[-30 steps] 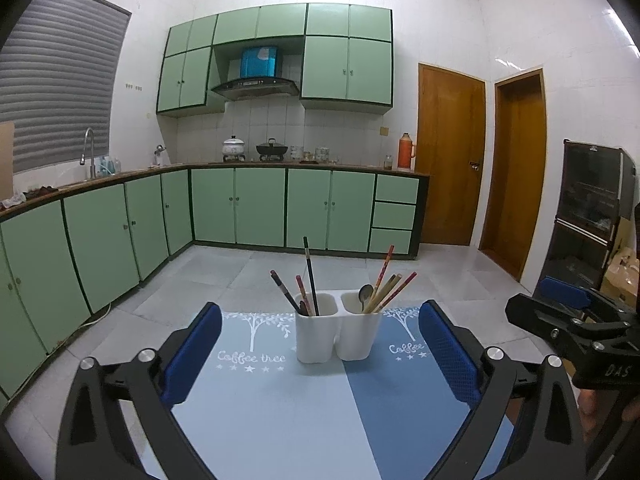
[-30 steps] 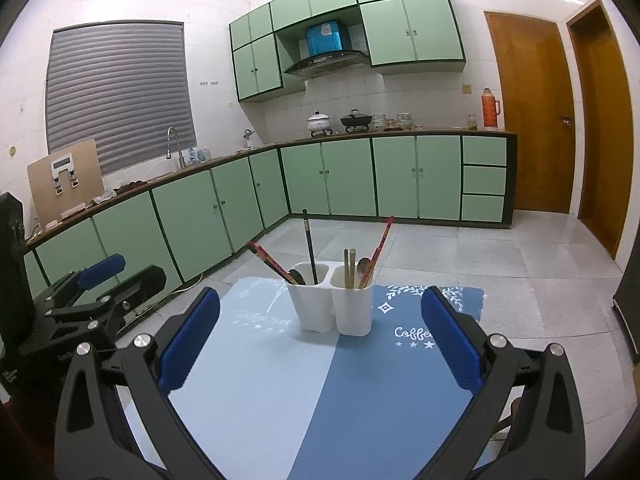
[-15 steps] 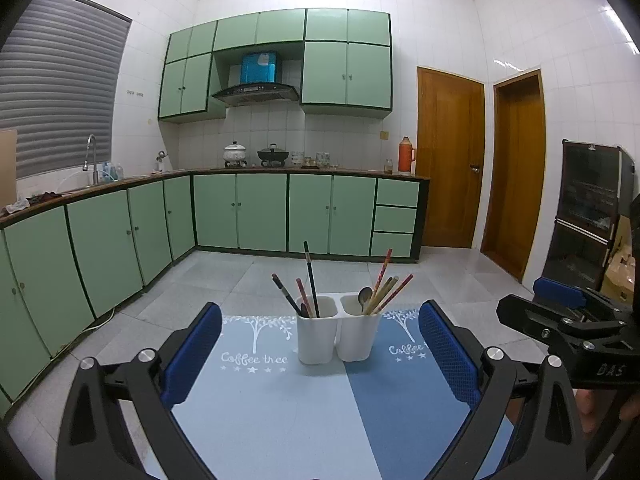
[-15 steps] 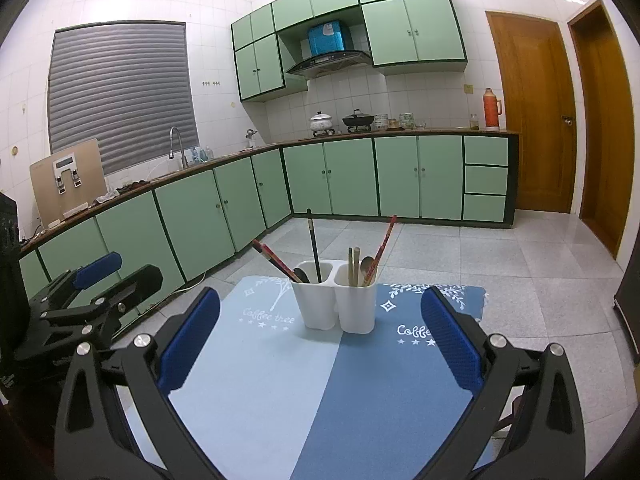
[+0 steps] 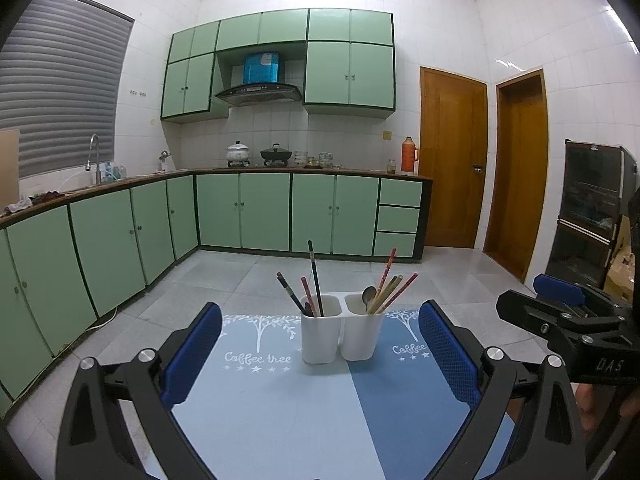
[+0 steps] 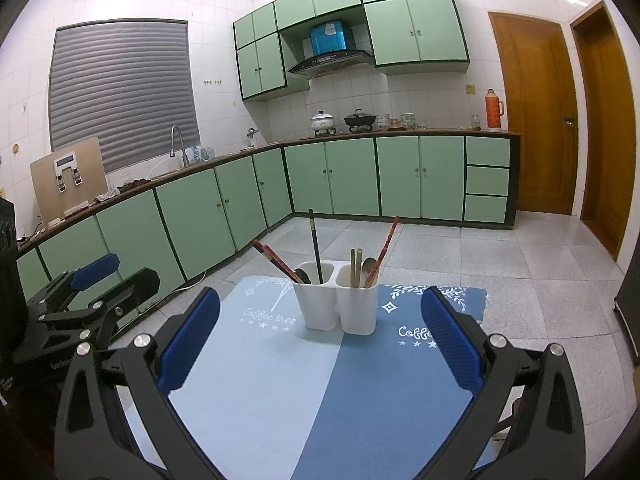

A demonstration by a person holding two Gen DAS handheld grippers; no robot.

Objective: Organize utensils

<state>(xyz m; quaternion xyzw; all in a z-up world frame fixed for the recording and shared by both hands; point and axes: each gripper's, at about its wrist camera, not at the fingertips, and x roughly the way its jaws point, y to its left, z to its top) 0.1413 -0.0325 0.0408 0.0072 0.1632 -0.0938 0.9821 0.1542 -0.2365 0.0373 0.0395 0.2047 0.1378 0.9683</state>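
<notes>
Left wrist view: both tongs, left gripper and right gripper, gape wide and empty before the white holder. Chopsticks lean outward; a careless approach could tip that light holder.

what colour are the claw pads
Blue, clearest in the right wrist view.
</notes>
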